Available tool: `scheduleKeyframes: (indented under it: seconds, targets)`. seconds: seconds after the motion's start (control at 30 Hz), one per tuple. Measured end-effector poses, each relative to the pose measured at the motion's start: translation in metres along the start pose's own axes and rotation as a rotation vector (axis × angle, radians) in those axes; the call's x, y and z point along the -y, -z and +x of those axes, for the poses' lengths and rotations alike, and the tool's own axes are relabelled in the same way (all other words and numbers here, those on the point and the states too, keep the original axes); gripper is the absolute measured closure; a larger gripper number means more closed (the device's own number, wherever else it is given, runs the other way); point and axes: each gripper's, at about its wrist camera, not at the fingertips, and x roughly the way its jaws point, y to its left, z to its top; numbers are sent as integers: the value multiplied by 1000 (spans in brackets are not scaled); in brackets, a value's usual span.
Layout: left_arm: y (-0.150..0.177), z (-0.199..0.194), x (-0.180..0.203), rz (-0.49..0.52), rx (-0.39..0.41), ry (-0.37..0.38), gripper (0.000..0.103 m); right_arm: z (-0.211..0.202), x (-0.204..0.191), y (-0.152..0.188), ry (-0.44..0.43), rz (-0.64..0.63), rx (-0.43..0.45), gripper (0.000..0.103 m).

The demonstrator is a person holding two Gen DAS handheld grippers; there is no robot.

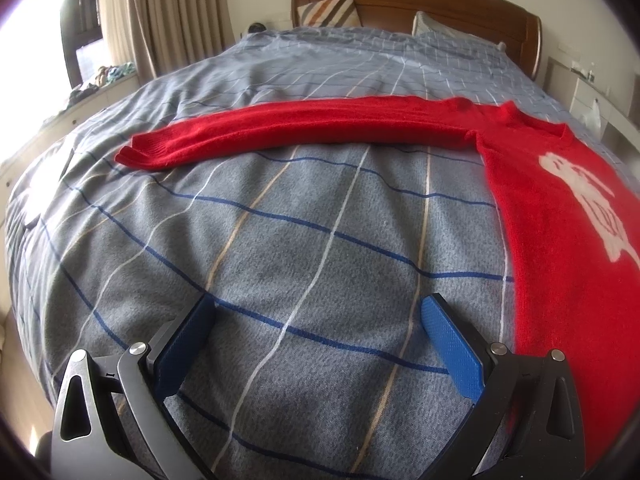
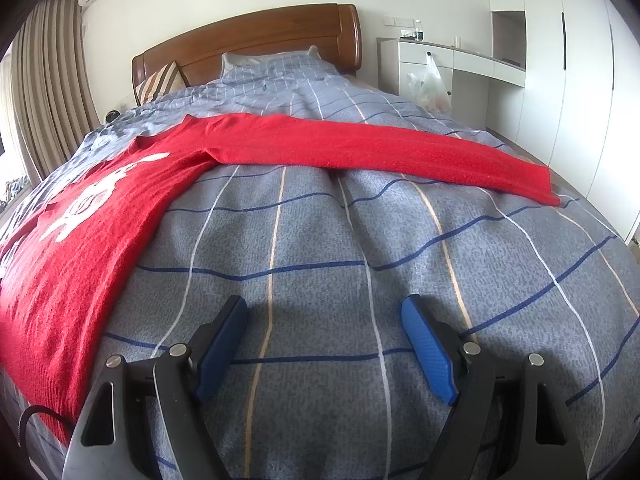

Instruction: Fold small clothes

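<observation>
Bedroom, bed (image 1: 280, 240) with grey plaid cover, wooden headboard (image 1: 416, 0) at far end, striped pillow (image 1: 330, 12) against it. Curtains (image 1: 160, 12) far left in the left wrist view; white cabinets (image 2: 560, 60) and a plastic bag (image 2: 430, 86) on a drawer knob far right in the right wrist view.

Red sweater (image 1: 560, 220) lies flat, face up, white graphic (image 1: 580, 196) showing, collar toward the headboard. Both sleeves spread straight out sideways: one sleeve (image 1: 280, 132) runs left, the other sleeve (image 2: 380, 148) runs right, cuff near the bed's right edge.

Left gripper (image 1: 318, 316): jaws wide apart, nothing between them, over bare cover just left of the sweater body, near the hem side. Right gripper (image 2: 324, 316): jaws apart too, empty, over bare cover just right of the body. Neither touches the sweater.
</observation>
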Motion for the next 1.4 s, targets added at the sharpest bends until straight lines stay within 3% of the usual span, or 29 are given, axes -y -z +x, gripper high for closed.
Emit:
scheduleKeyframes:
  seconds: [0.2, 0.4, 0.73, 0.83, 0.9, 1.03, 1.13, 1.23, 1.3, 1.4]
  targets:
    - [1, -3, 3, 23, 12, -5, 1, 0, -7, -9, 36, -28, -29, 22]
    - [4, -5, 5, 25, 36, -9, 1, -33, -14, -21, 161, -39, 34, 20]
    - [6, -7, 5, 23, 40, -8, 1, -67, -25, -40, 310, -98, -17, 20]
    - [6, -7, 5, 23, 40, -7, 0, -77, -26, -49, 261, -100, 0, 20]
    - [6, -7, 5, 23, 41, -7, 1, -80, -16, -64, 134, -76, 12, 20]
    - [6, -6, 5, 22, 40, -9, 1, -80, 41, -105, -92, 110, 56, 20]
    - [6, -7, 5, 22, 39, -9, 1, -46, 98, -114, -238, 372, -24, 20]
    - [6, -7, 5, 22, 40, -6, 1, -15, 144, -88, -280, 659, -94, 21]
    - [6, -6, 5, 22, 42, -8, 1, -1, 165, -75, -264, 760, -98, 24]
    - [6, -6, 5, 22, 41, -7, 0, 12, 193, -62, -245, 924, -66, 38]
